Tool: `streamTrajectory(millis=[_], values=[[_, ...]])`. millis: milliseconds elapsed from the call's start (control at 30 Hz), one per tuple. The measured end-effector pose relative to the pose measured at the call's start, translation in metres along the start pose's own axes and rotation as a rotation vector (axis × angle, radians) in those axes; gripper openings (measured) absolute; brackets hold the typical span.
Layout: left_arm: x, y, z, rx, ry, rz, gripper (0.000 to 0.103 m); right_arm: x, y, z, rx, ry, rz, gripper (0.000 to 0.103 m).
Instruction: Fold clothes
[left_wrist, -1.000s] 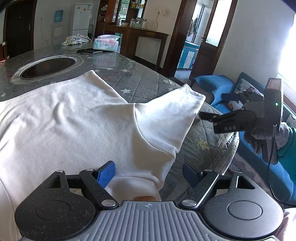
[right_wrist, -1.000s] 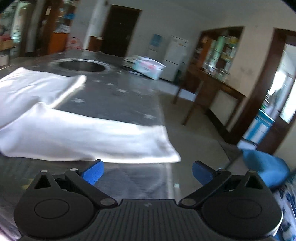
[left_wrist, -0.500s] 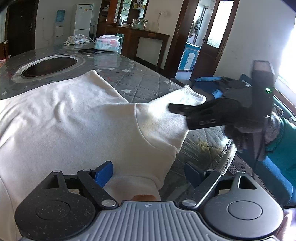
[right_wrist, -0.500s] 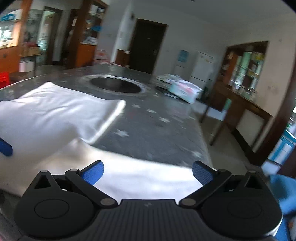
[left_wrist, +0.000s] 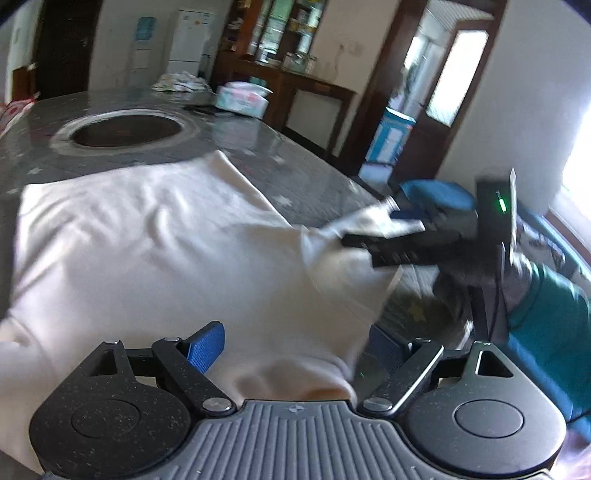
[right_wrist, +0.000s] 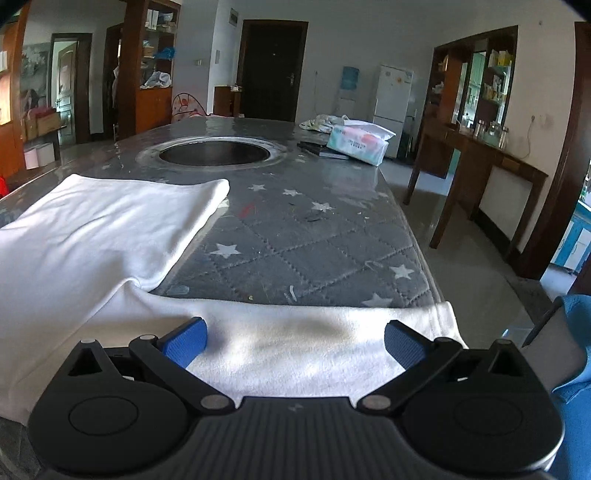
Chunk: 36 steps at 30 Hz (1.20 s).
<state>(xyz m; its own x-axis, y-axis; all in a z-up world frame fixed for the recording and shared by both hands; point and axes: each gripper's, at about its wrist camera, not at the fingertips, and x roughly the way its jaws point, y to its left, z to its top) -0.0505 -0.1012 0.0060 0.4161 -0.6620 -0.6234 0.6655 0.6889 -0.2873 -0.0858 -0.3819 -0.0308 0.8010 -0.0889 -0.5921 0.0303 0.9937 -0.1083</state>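
A white T-shirt lies spread on the grey star-quilted table. My left gripper is open, its jaws wide on either side of the shirt's collar area. In the left wrist view my right gripper reaches over the right sleeve. In the right wrist view the right gripper is open, its jaws straddling the sleeve, which lies flat between the blue pads. The shirt body lies to the left.
A round dark recess sits mid-table. A tissue pack and a dark flat object lie at the far end. The table's right edge drops to the floor. A wooden side table stands right; a blue sofa is near.
My right gripper has moved in over the sleeve, which now lies between its open jaws. The left gripper has shifted and lifted slightly; its view is blurred with motion.
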Motion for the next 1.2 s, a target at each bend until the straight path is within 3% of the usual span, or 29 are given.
streamTrajectory(millis=[333,700,800,967,1067,1200], values=[[-0.007,0.096,0.011,-0.311,-0.103,0.188,0.088,0.002,-0.007,0.000,0.049,0.019,0.029,0.103],[-0.048,0.107,-0.006,-0.343,-0.209,0.260,0.088,0.004,-0.009,0.000,0.070,0.029,0.038,0.103],[-0.064,0.109,-0.003,-0.317,-0.263,0.333,0.088,0.005,-0.007,0.000,0.069,0.029,0.037,0.103],[-0.084,0.141,0.000,-0.413,-0.329,0.590,0.088,0.004,-0.006,0.001,0.060,0.025,0.029,0.103],[-0.088,0.167,0.000,-0.484,-0.324,0.707,0.088,0.004,-0.006,0.001,0.059,0.024,0.028,0.103],[-0.081,0.196,0.002,-0.546,-0.251,0.774,0.084,0.004,-0.006,0.001,0.057,0.023,0.026,0.103]])
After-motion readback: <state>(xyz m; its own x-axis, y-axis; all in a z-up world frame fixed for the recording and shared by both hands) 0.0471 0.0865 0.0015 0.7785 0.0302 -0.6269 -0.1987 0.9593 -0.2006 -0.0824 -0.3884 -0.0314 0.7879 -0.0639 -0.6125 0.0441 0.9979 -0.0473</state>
